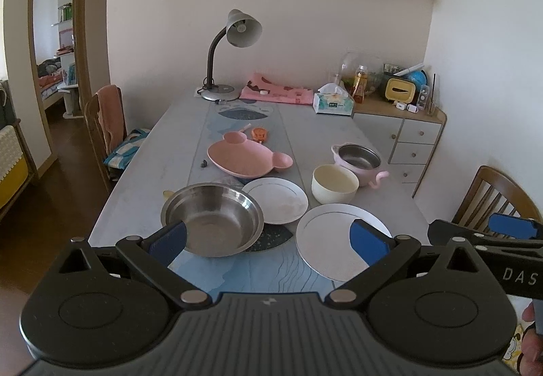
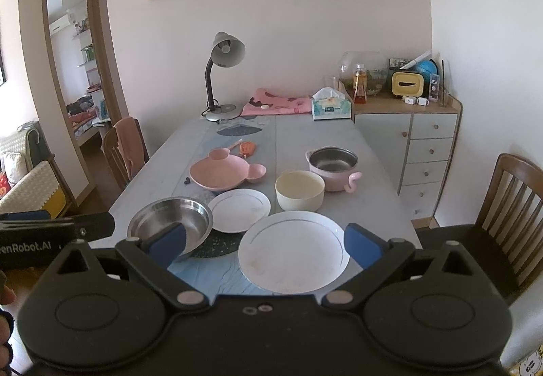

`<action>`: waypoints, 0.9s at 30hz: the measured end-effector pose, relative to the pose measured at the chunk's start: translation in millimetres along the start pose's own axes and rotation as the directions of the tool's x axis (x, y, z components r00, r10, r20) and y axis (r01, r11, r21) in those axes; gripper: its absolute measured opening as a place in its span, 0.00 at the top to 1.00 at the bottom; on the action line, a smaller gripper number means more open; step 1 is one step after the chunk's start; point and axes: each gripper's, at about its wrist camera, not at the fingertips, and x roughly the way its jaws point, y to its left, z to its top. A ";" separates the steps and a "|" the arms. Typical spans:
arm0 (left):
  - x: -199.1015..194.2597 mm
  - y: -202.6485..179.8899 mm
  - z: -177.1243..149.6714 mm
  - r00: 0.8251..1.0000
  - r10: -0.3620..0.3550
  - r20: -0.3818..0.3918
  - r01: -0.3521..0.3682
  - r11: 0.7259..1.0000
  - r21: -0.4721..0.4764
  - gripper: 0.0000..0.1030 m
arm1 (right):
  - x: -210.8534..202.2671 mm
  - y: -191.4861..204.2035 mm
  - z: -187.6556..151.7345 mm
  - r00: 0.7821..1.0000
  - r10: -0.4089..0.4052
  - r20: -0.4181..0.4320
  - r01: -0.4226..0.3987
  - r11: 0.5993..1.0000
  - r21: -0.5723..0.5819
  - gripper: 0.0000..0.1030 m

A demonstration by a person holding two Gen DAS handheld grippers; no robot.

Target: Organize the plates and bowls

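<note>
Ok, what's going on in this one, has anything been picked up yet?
Nothing yet. A person holds both claws open above the near edge of the table. The left claw faces the steel bowl, the right claw the large white plate. The small white plate, cream bowl, pink mouse-shaped plate and pink pot all sit separately, unstacked.
</note>
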 end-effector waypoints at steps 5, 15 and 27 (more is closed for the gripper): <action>9.2 -4.4 6.9 1.000 0.000 -0.020 0.000 1.000 -0.013 0.00 | 7.5 -3.9 9.1 1.000 0.015 -0.003 -0.015 1.000 -0.007 0.03; 32.7 -18.9 14.2 0.998 0.002 -0.060 -0.003 1.000 -0.011 0.00 | 26.9 -21.4 18.3 0.999 0.035 -0.037 -0.035 0.999 0.010 0.03; 83.2 -37.3 16.2 0.992 0.018 -0.123 -0.023 0.999 -0.040 0.00 | 76.7 -59.4 26.7 0.994 0.039 -0.105 -0.042 0.999 -0.022 0.03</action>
